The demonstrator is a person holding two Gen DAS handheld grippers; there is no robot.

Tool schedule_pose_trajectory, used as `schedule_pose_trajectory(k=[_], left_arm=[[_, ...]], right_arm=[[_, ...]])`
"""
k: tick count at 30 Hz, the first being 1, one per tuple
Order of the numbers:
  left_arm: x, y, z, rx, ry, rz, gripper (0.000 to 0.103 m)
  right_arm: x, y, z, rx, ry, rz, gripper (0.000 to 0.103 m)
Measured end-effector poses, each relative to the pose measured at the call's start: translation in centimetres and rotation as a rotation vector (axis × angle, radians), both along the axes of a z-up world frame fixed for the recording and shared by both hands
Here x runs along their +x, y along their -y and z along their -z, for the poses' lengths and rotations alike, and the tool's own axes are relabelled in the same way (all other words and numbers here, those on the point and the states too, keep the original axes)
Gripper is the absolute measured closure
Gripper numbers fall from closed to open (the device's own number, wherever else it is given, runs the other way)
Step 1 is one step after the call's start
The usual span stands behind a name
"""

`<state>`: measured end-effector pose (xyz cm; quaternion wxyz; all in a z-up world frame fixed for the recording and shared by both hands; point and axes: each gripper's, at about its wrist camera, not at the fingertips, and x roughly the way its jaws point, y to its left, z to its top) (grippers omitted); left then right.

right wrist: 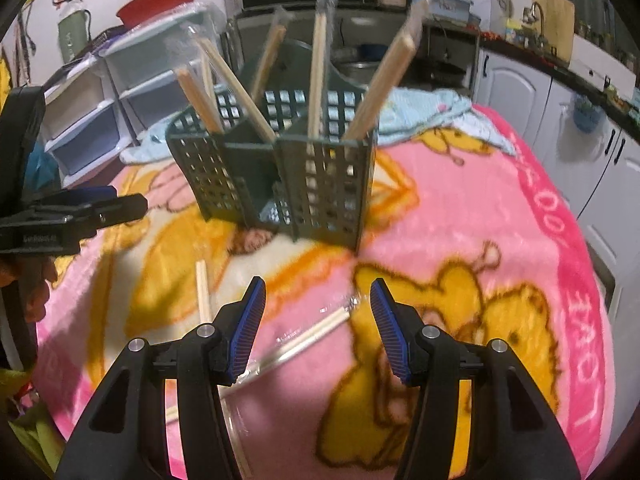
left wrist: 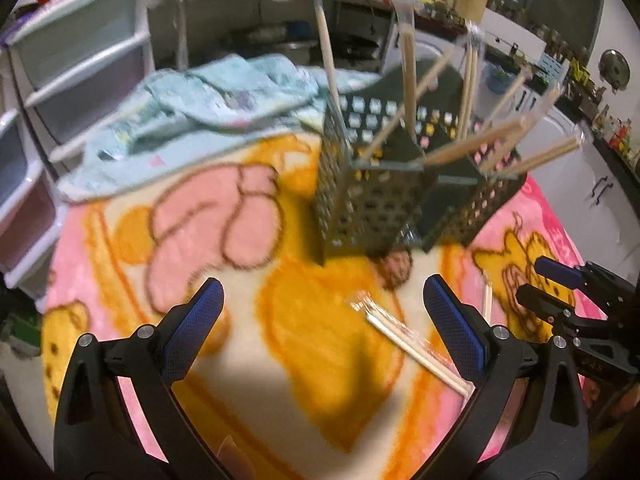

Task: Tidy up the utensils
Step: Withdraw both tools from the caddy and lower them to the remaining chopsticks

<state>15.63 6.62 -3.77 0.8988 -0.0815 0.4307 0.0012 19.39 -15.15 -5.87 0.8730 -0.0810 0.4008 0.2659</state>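
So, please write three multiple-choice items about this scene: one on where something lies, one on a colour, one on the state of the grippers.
1. Where is the wrapped pair of chopsticks nearest the right gripper?
A. flat on the blanket
B. standing in the holder
C. on the drawer unit

2. What colour is the perforated utensil holder?
A. red
B. dark green
C. white

3. How do the jaws of the left gripper stand?
A. shut on a chopstick pair
B. shut on the cloth
C. open, with nothing gripped

Answers:
1 A: it lies on the pink and yellow blanket, in front of the holder.
2 B: its walls are dark green in both views.
3 C: the blue pads stand wide apart above the blanket.
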Motion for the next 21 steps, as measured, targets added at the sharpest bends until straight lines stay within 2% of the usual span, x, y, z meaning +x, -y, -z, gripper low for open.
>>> schedule_pose_trajectory(k=[4,6,12,14,19,21], left_arm=[[0.8,0.6,2.2,-0.06,-0.063,0.028,0.011],[1.2,0.9,3.1,-0.101,-0.091,0.041,0.018],[1.9,1.8,5.0,-0.215,-0.152,0.067,0.038],[2.2,1.9,5.5,-0.225,-0.165,0.064,0.041],[3.0,2.3,6.0,-0.184,-0.172,0.038,0.054],[3.4,2.4,6.1,-0.156,-0.172,0.026,0.068]], right_arm=[[0.8,0.1,1.7,-0.005,-0.069,0.019,0.051],[1.1,0.0,2.4,-0.002,-0.099,0.027,0.052],[2.6,-0.2,4.4,0.027,-0.207,0.056,0.064],[3.2,-0.1,5.1,0.043,-0.246,0.072,0.069],[3.7,0.0,5.2,0.07,-0.253,0.092,0.082],[4.1,0.2,5.2,0.085,-0.257,0.102,0.088]])
